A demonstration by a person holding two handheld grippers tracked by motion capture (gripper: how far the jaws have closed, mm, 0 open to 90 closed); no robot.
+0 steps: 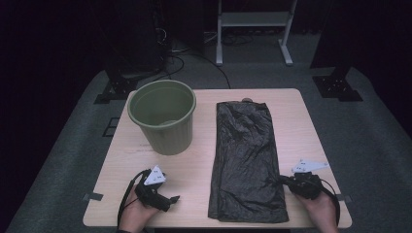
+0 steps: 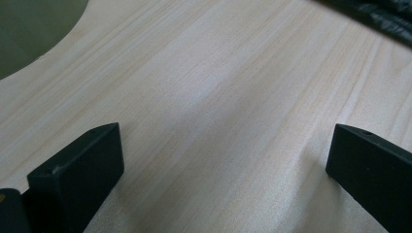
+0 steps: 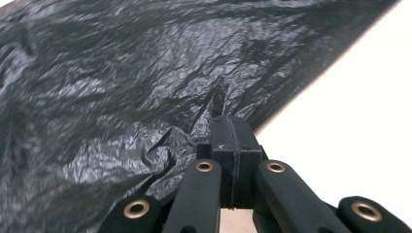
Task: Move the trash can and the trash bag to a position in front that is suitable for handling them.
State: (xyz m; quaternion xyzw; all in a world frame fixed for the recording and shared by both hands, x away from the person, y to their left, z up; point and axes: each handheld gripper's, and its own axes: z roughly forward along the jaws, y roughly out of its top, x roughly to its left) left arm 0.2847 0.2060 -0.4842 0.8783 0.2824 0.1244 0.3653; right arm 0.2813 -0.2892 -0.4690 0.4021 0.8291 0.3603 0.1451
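The right gripper (image 3: 232,138) has its jaws pinched on the near right edge of the black bin bag (image 1: 248,155) lying flat on the counter (image 1: 194,170), seemingly to lift it toward the green bin (image 1: 163,116), while the left gripper (image 1: 163,196) waits with jaws wide apart.

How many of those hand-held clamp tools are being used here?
2. The left gripper rests near the table's front left, jaws open; the right gripper pinches the black bag's right edge near the front.

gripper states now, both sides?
Left gripper: open, nothing between the jaws, over bare table.
Right gripper: shut on the black bag at its edge.
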